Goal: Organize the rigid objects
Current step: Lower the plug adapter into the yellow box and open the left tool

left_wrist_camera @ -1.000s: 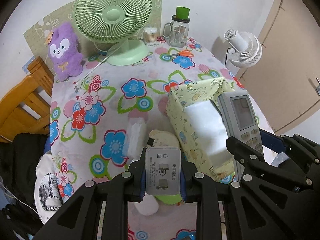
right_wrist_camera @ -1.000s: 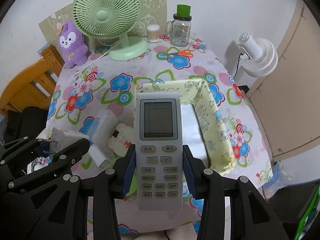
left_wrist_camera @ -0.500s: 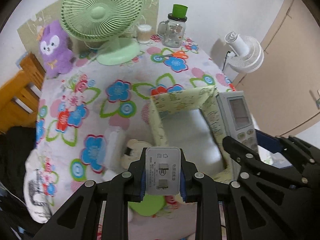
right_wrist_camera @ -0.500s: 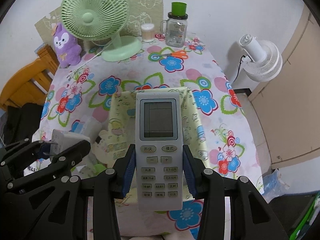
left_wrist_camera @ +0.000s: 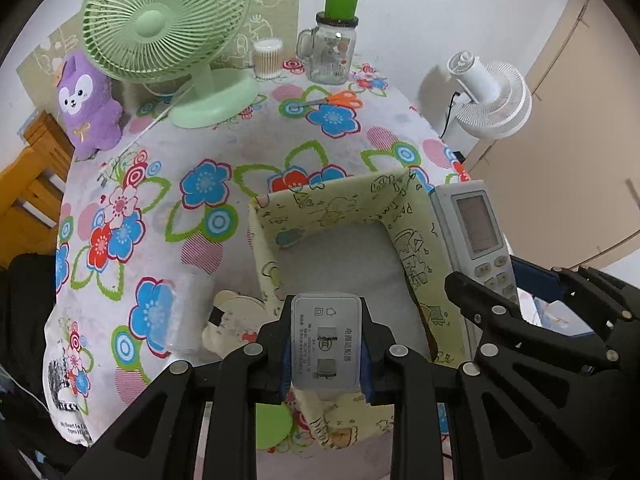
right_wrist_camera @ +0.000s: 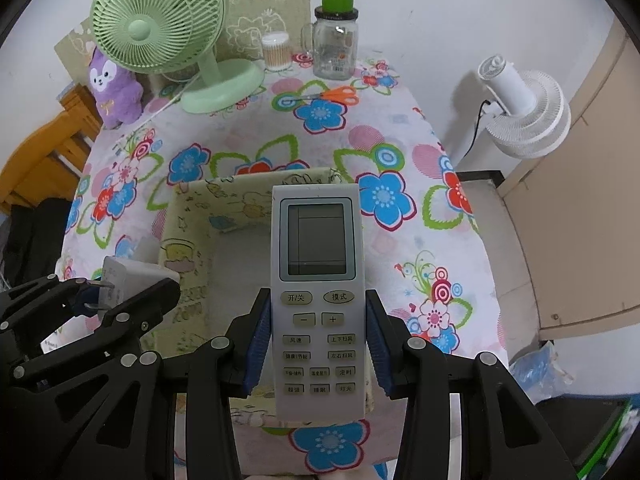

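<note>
Left gripper (left_wrist_camera: 325, 350): boxy grey charger (left_wrist_camera: 325, 340) | right gripper (right_wrist_camera: 318, 344): slim button-faced remote (right_wrist_camera: 318, 280)

Light was even and soft, indoor. The white fan (right_wrist_camera: 520, 116) threw a grey shadow on the wall (right_wrist_camera: 420, 20). Fisheye bending curved the table (left_wrist_camera: 248, 152) edges; corners were black. Focus was sharp, without glare.

A white power adapter (left_wrist_camera: 325, 342), label side up, and a grey-white remote (right_wrist_camera: 318, 280), screen and buttons up, are both held above the open yellow cartoon-print box (left_wrist_camera: 320, 208).
</note>
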Demonstrator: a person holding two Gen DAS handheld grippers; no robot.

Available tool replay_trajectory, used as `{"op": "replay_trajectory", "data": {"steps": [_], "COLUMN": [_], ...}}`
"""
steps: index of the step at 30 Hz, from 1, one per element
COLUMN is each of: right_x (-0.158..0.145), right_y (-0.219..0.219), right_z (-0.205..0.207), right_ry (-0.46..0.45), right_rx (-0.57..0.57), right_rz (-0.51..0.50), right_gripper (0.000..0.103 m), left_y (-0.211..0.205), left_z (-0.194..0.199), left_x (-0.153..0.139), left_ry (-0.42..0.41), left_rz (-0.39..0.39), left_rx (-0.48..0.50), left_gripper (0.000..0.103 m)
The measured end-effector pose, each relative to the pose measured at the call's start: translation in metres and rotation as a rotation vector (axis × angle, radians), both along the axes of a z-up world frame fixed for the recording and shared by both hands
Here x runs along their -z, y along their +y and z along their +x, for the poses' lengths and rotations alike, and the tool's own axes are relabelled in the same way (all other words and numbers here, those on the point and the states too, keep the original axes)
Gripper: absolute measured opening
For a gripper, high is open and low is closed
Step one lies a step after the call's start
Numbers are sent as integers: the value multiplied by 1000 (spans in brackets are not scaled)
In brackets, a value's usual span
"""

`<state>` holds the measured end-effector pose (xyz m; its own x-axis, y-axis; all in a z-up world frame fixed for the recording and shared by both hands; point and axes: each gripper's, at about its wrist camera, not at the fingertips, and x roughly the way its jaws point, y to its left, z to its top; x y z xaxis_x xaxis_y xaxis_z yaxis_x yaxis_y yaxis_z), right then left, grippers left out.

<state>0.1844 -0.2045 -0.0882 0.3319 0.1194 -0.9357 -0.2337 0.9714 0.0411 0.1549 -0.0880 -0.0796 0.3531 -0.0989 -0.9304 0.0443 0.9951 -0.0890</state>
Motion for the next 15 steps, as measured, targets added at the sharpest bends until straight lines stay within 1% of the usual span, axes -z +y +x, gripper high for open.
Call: {"op": "replay_trajectory", "data": {"steps": [5, 12, 15], "right_x": [10, 28, 31], "right_y": [-7, -9, -8], "right_z": [7, 14, 15], "right_ry": [12, 62, 58], "right_rx": [-53, -120, -145], "right_rz": [-2, 11, 7], "right_gripper": [47, 47, 47], "left_y": [-8, -12, -15], "left_z": [5, 7, 6], "left_x": [21, 43, 50], "left_ry": [56, 108, 119], "left_rz": [-2, 35, 51], "left_rx": [-24, -80, -95], "left_gripper": [25, 25, 26]}}
